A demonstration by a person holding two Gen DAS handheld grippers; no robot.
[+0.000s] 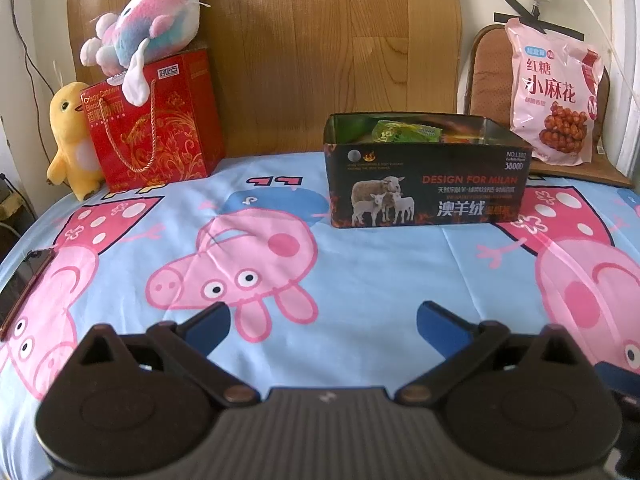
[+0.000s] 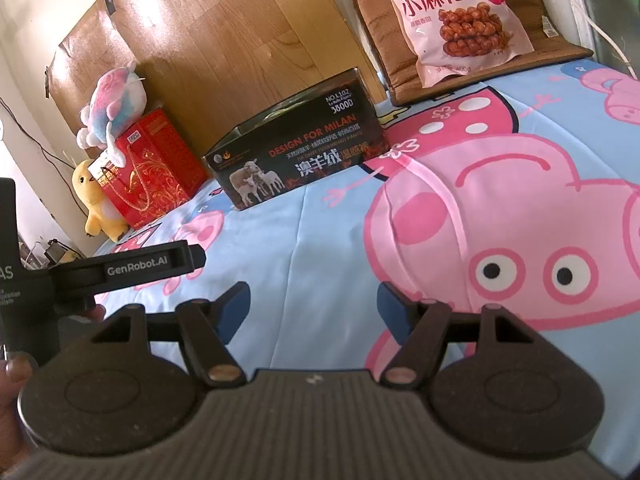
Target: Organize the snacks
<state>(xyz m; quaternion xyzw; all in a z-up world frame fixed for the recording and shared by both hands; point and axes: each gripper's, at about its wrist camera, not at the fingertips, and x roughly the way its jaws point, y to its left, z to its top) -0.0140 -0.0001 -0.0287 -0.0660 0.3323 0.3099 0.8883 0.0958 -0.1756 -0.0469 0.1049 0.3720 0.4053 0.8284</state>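
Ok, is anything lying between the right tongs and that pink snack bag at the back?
Nothing visible does. The right tongs are open over bare bedsheet, and the pink snack bag leans on the chair cushion ahead. The black tin sits off to the left.

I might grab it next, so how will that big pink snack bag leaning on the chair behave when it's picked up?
The pink snack bag looks puffy and glossy, so it is probably light, crinkly and a bit slippery. Pinched at one edge it would likely sag. The twists pictured on it suggest brittle contents.
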